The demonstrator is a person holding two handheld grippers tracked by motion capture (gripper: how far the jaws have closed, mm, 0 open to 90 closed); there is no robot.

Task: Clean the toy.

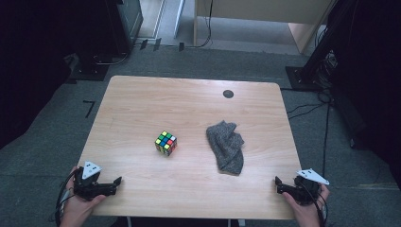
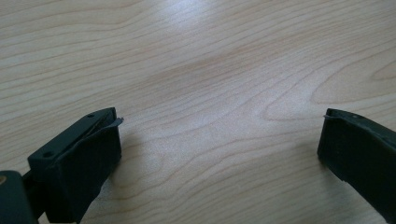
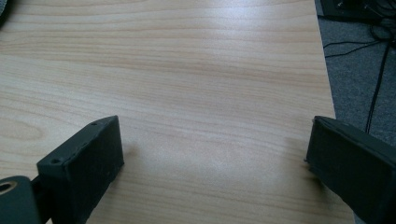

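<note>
On the table [image 1: 142, 104], a puzzle cube [image 1: 166, 143] and grey cloth [image 1: 226, 146] lie mid-surface, while the left gripper [image 1: 112, 183] and right gripper [image 1: 280, 185] rest at the near corners, jaws apart.

My pale wood desk [image 1: 142, 99] with rounded corners, a round black cap [image 1: 228, 93] near its far edge, grey carpet [image 1: 42, 156] around it, black cables [image 1: 307, 109] trailing to my right, light wooden furniture [image 1: 265, 12] beyond, dark equipment [image 1: 120, 23] far left.

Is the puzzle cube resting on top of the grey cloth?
No, the puzzle cube sits on bare table, apart from the grey cloth.
</note>
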